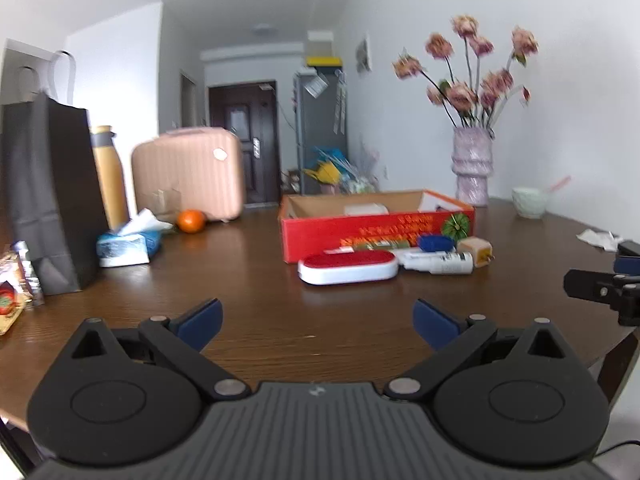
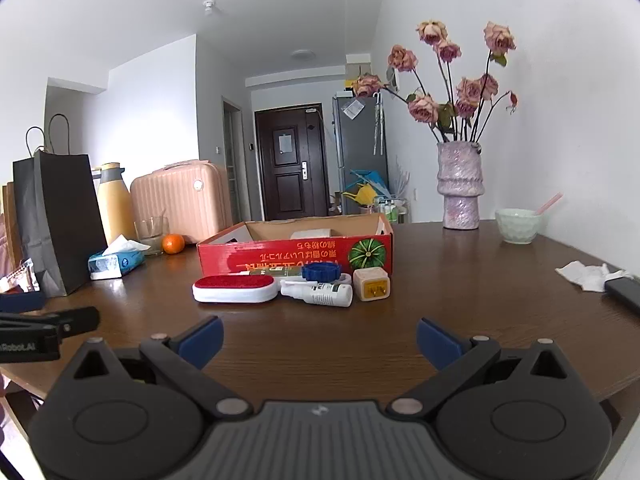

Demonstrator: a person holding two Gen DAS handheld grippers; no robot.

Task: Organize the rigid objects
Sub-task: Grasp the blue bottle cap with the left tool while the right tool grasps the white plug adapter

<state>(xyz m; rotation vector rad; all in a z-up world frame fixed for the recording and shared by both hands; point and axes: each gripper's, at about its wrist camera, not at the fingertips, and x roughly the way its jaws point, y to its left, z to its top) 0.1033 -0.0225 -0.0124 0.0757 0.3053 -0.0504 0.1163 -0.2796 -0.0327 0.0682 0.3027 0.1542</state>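
Well ahead of both grippers' spread, empty fingers (image 2: 200, 340), the lint brush (image 2: 235, 288) lies beside the red box (image 2: 280, 256).

Far ahead-left of the claw stand a dark paper bag (image 2: 60, 216), a yellow flask (image 2: 114, 200) and a pink suitcase (image 2: 180, 200). Ahead-right, a vase of dried roses (image 2: 460, 192) and a pale bowl (image 2: 518, 225) sit on the counter (image 2: 320, 340).

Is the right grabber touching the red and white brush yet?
Apart. In the right wrist view, the right gripper hangs open with bare brown table showing between its blue fingertips and the red-and-white brush.
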